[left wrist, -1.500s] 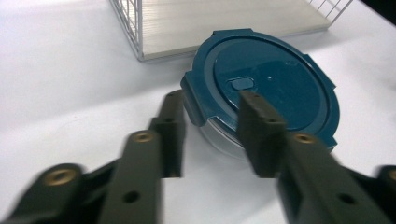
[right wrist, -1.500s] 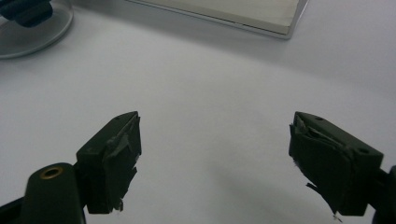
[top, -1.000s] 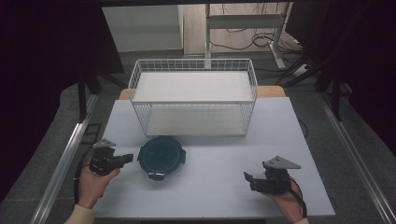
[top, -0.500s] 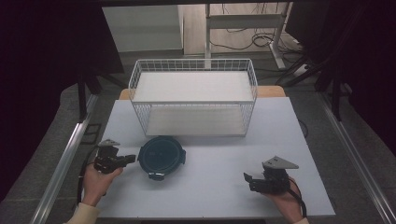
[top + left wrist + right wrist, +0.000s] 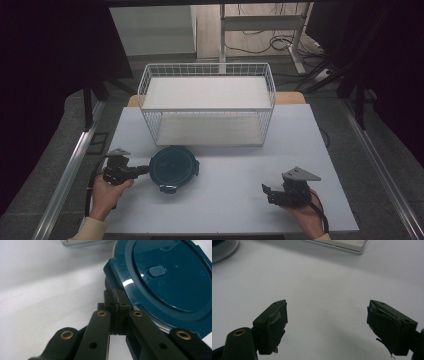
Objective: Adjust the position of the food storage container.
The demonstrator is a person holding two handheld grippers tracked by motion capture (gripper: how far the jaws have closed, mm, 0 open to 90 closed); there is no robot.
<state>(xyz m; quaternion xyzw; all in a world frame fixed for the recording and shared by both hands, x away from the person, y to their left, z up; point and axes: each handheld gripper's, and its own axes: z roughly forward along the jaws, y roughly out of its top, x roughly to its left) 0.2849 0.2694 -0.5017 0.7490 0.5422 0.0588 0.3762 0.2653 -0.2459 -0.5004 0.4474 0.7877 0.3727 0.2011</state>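
Lid (image 5: 173, 168), round and dark blue-green, lies flat on the white table (image 5: 225, 210), right at the tips of the left gripper (image 5: 141, 170). In the left gripper view the two black jaws are pressed together with no gap, and their tips touch the side of the lid (image 5: 172, 277) by a small tab on its rim. I cannot tell if they pinch anything. A hand (image 5: 102, 195) holds this gripper.

Over on the other side, well apart from the lid, the right gripper (image 5: 266, 192) sits low over the bare table. Its jaws are spread wide with nothing between them.

Farther off, past the lid, stands a white wire basket (image 5: 207, 107).
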